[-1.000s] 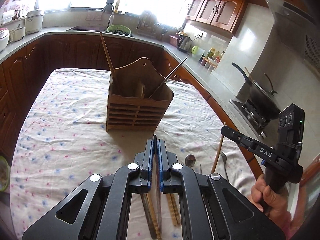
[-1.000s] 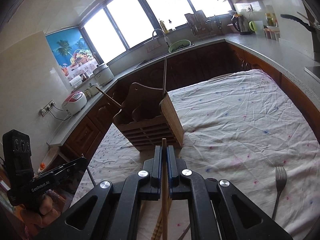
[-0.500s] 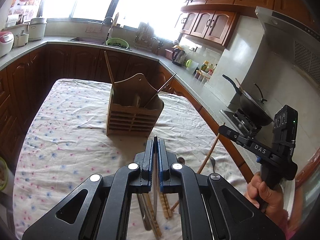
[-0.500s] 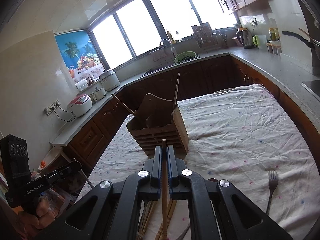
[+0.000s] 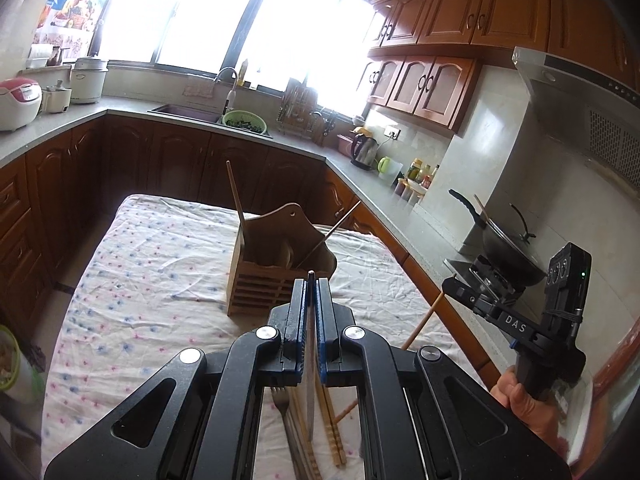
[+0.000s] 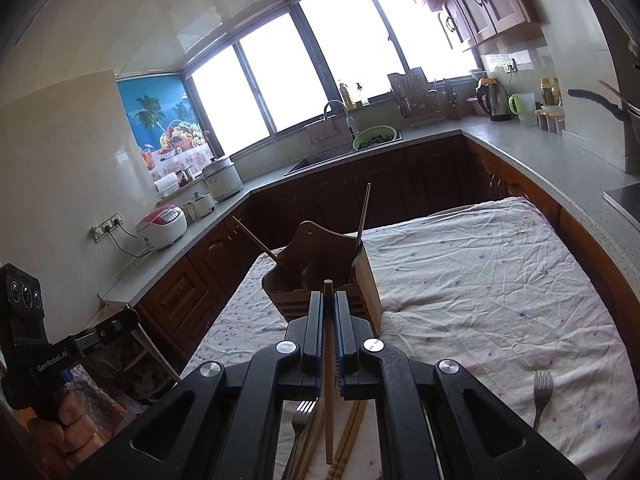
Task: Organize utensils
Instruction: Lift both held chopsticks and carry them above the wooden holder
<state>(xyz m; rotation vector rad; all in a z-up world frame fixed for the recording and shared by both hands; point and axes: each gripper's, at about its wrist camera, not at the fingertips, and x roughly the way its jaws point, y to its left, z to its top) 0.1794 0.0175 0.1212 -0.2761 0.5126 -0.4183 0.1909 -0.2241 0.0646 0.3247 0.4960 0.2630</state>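
worktop, cloth-covered with small flower print, carries everything; its bare stretches leave room to sort.

holder, slatted wood with a tall shaped back, stands upright near the middle of the cloth (two sticks already lean out of its top compartments, one left, one right), facing both grippers so a utensil can be dropped in from above.

left gripper, pressed together on a thin metal utensil whose tip just clears the jaws; which kind it is cannot be told. held lengthwise, probably so it can be tipped end-first into the holder.

right gripper, pinching a wooden chopstick along its length, tip poking forward toward the holder.

loose pile below the grippers, near edge of cloth: chopsticks and a fork, lying flat, awaiting pickup.

single fork, apart at the right of the cloth, tines away from the camera.
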